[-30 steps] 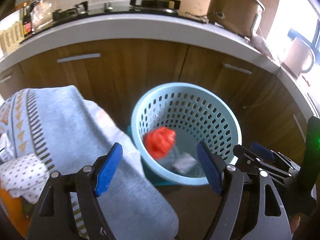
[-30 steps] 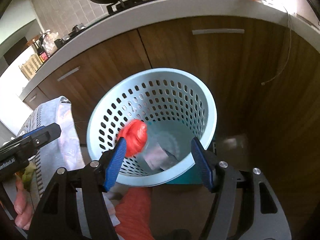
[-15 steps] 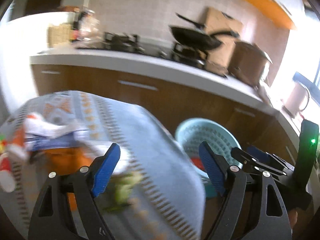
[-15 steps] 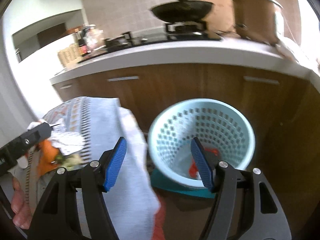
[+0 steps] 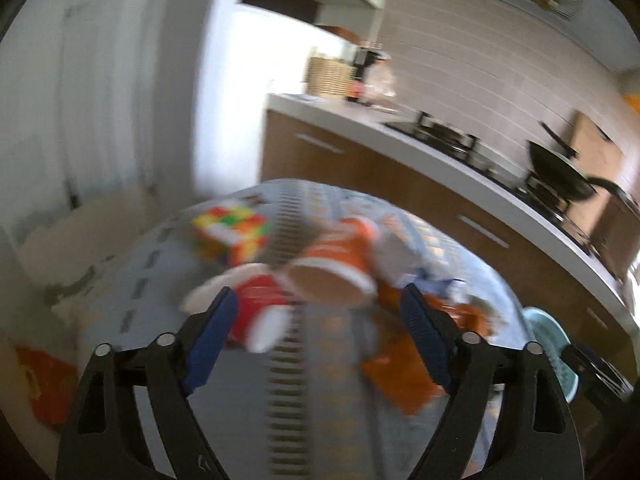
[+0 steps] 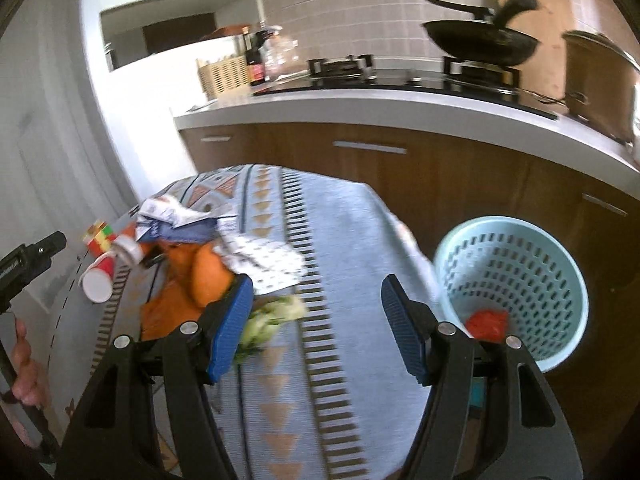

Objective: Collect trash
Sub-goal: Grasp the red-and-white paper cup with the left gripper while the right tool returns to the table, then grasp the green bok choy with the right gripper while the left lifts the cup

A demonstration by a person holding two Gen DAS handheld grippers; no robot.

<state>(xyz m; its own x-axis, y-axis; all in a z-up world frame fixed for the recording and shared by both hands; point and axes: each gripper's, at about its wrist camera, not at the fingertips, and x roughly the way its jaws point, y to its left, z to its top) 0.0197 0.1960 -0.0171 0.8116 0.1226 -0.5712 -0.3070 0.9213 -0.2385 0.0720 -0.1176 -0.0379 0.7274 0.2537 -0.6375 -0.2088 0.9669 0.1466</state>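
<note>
1. Left gripper (image 5: 316, 336): jaws wide apart, nothing between them, hovering over the cloth-covered surface (image 6: 320, 216). The left view is motion-blurred.
2. Right gripper (image 6: 316, 320): jaws also spread, empty, above the near part of the cloth.
3. Trash pile sits on the cloth's left half: red paper cup (image 6: 98, 278) on its side with the open end toward the camera, orange wrapper (image 6: 200, 276), crumpled white dotted paper (image 6: 268, 260), blue-and-white packet (image 6: 176, 224), greenish vegetable scrap (image 6: 272, 316) just beside the right gripper's left finger.
4. In the left view, an orange cup (image 5: 336, 264) lies on its side between the fingers' line of sight, the red cup (image 5: 256, 312) next to it; the blur hides finer detail.
5. Colourful puzzle cube (image 5: 230, 234) rests at the far left of the pile, apart from the wrappers.
6. Light-blue perforated basket (image 6: 516, 288) stands on the floor to the right of the surface, against the wooden cabinets (image 6: 400, 168). Red crumpled item (image 6: 486, 324) lies in its bottom.
7. Background: wok (image 6: 480, 42) on the stove, white countertop (image 6: 400, 106).
</note>
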